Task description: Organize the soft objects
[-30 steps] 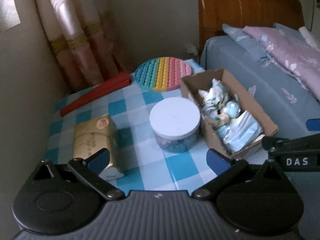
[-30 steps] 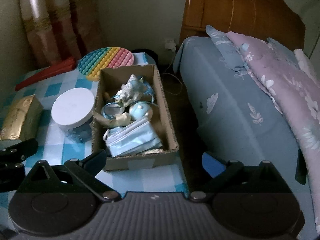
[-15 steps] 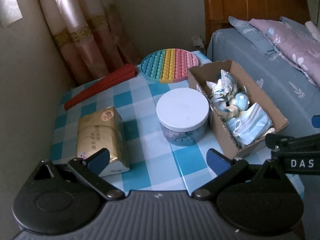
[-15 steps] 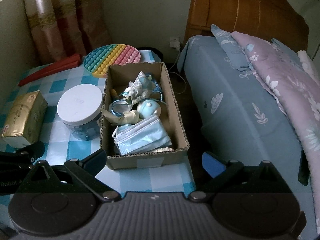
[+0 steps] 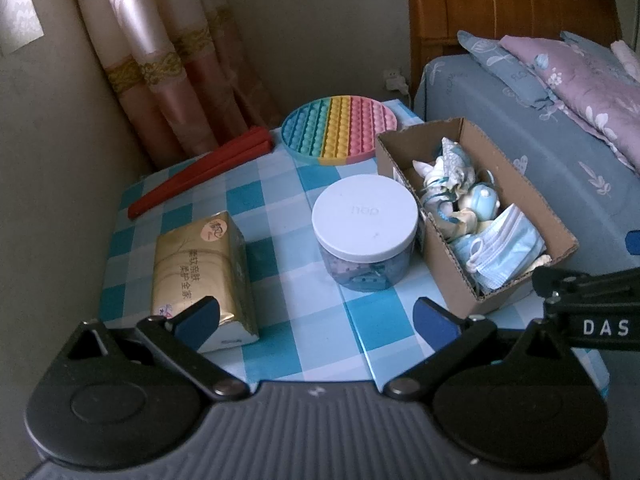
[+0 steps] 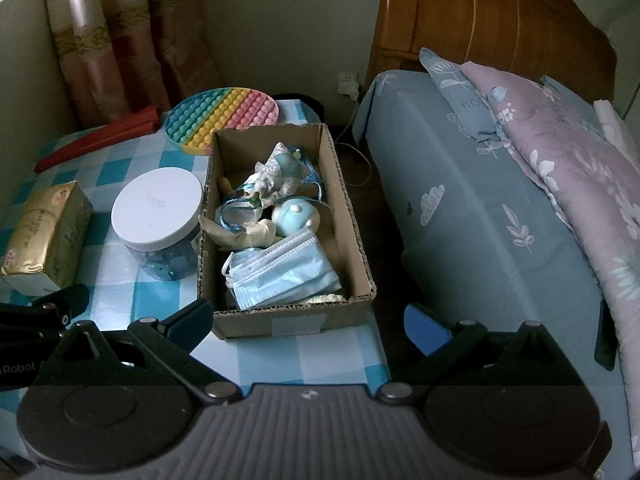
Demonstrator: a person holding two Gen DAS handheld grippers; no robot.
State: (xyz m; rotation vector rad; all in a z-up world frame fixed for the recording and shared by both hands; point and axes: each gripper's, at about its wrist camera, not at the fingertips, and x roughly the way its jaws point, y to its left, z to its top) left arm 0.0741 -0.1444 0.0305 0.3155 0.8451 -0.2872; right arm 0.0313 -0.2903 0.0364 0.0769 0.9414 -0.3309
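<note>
Left wrist view: pulled back and up over the last second, so more of the checked worktop (image 5: 280,200) came into frame; nothing on it shifted. Read as an approach still being lined up, no grasp begun. Left claw (image 5: 316,316) spread wide, empty, held above the near edge of the worktop. Gold tissue pack (image 5: 200,272) just beyond its left fingertip; white-lidded jar (image 5: 366,232) ahead between the fingertips, well clear of both. Cardboard box (image 5: 448,268) touching or nearly touching the jar on its right, holding face masks (image 5: 504,248) and a tangle of small soft items.

Right wrist view: likewise risen slightly. Right claw (image 6: 308,320) spread wide, empty, its left fingertip just short of the box's near wall; masks lying at the box's near end, closest soft thing to this claw. Round rainbow bubble mat (image 6: 224,124) behind the box.
</note>
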